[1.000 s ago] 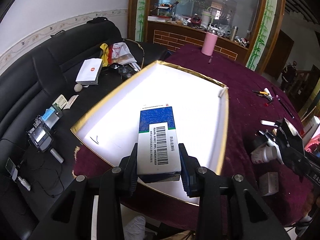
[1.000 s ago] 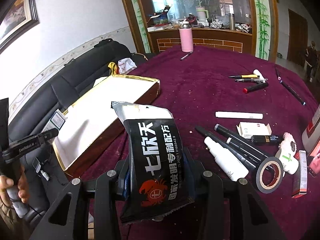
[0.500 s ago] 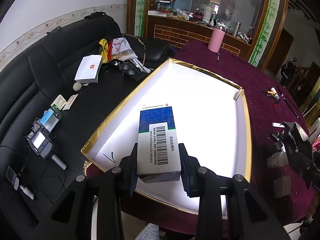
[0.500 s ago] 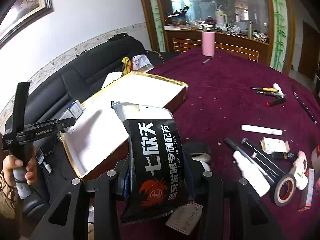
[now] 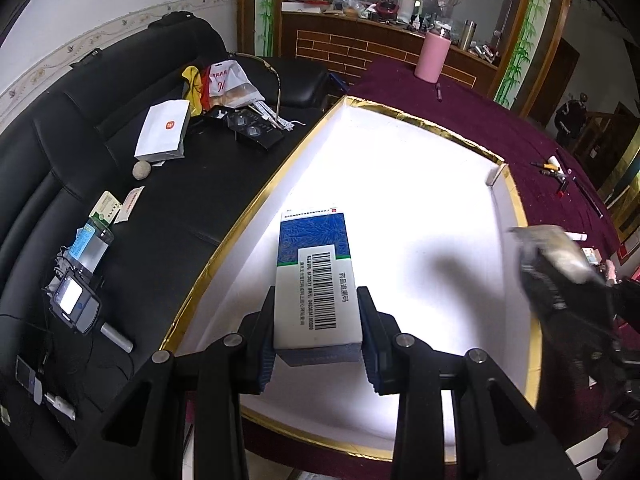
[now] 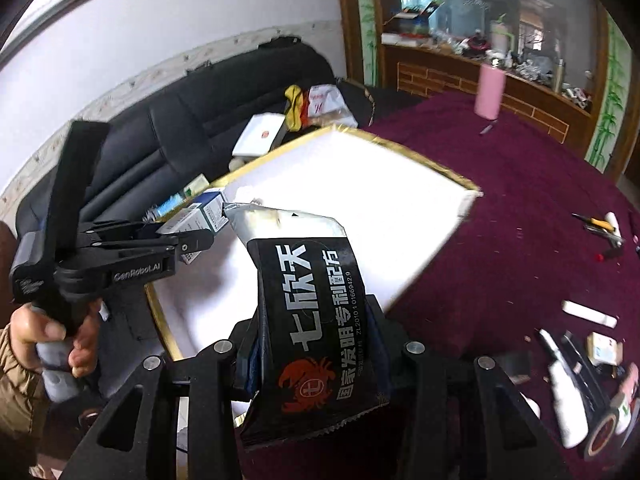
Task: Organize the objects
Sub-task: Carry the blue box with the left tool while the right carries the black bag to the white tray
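My left gripper [image 5: 318, 330] is shut on a blue and white medicine box [image 5: 316, 276] with a barcode, held above the near left part of a white tray [image 5: 400, 184] with a gold rim. My right gripper [image 6: 312, 356] is shut on a black snack packet [image 6: 316, 312] with white characters and a red crab. In the right wrist view the packet hangs over the tray's [image 6: 360, 200] near edge, and the left gripper [image 6: 188, 240] with its box stands at the left. In the left wrist view the packet [image 5: 556, 256] appears blurred at the tray's right rim.
The tray lies on a maroon tablecloth [image 6: 520, 208]. At the right lie pens, a white tube [image 6: 564, 404], a tape roll [image 6: 604, 436] and small boxes. A pink bottle [image 5: 434, 58] stands far back. A black sofa [image 5: 120, 200] with clutter runs along the left. A hand [image 6: 56, 344] holds the left gripper's handle.
Both grippers have moved over the tray with their loads. The right gripper swung left from the table's clutter; its packet now shows at the tray's right rim in the left wrist view.
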Demonstrator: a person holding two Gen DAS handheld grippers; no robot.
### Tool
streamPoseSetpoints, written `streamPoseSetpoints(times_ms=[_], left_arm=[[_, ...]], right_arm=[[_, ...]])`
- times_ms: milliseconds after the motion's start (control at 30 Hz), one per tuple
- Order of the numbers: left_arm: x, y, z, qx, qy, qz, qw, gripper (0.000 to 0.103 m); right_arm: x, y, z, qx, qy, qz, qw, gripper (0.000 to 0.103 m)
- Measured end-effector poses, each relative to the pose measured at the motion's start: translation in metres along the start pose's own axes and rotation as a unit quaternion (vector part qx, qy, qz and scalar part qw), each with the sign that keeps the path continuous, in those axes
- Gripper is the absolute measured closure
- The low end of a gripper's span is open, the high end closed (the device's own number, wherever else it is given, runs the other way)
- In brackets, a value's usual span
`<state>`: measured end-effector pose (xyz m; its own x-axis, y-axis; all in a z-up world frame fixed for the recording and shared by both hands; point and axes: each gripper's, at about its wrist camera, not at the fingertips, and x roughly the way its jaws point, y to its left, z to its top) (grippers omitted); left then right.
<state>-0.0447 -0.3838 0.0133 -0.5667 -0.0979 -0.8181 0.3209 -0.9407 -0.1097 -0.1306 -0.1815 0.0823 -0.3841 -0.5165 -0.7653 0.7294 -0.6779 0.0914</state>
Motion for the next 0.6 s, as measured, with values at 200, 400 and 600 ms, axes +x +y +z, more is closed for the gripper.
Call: streamPoseSetpoints(times_ms=[200,400,600], left_arm=[[0.011,0.008,-0.002,-0.003,0.013,-0.006,0.9999,0.068],[0.017,0.012,-0.002,-0.001,0.016,-0.008,0.9998,0.068],[0.017,0.012,0.001,0.0,0.018,-0.008,0.9998,0.068]], right_arm=[[0.038,0.016,0.023,-0.012,0.033,-0.021,0.999,0.056],[0.06,0.023,0.03,-0.014,0.054,-0.029,0.998,0.056],[0.074,0.022,0.029,-0.002,0.07,-0.015,0.997,0.053]])
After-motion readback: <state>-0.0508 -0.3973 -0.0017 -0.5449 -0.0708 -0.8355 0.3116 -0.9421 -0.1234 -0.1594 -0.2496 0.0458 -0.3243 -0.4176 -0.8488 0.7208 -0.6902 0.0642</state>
